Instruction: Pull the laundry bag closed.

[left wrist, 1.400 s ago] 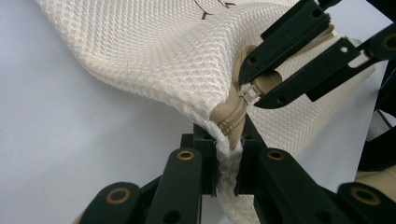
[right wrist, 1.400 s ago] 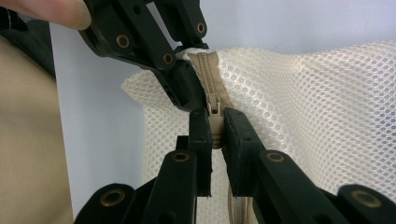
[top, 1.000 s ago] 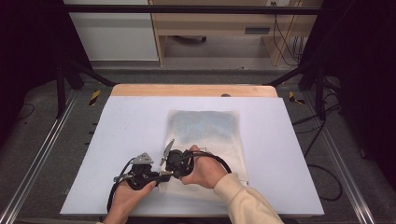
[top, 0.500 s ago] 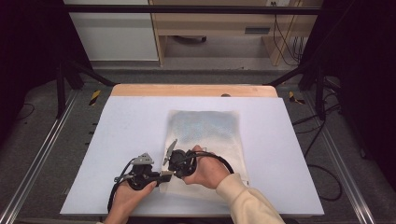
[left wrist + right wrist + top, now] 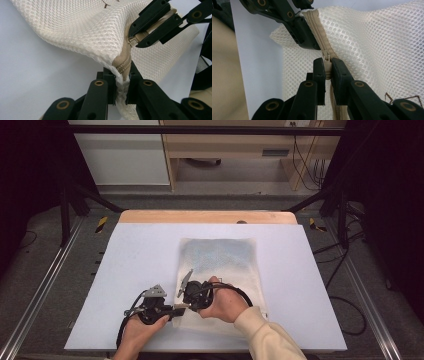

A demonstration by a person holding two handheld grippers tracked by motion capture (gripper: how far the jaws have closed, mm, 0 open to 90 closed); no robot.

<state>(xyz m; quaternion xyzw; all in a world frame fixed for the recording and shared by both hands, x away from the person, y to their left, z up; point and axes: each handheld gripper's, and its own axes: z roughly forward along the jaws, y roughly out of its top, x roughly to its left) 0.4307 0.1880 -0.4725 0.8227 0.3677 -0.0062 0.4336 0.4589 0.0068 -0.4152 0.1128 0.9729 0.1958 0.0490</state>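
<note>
While the left hand-held gripper (image 5: 121, 96) clamps the zipper end of a cream mesh bag (image 5: 87, 32), the right hand-held gripper (image 5: 327, 75) pinches the zipper pull (image 5: 327, 60) just beside it. Both hands meet at the bag's near left corner, lifting it slightly; the rest lies flat on the white surface (image 5: 135, 255).

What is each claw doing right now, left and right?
Left claw: shut on the mesh bag at its zipper end.
Right claw: shut on the zipper pull.
</note>
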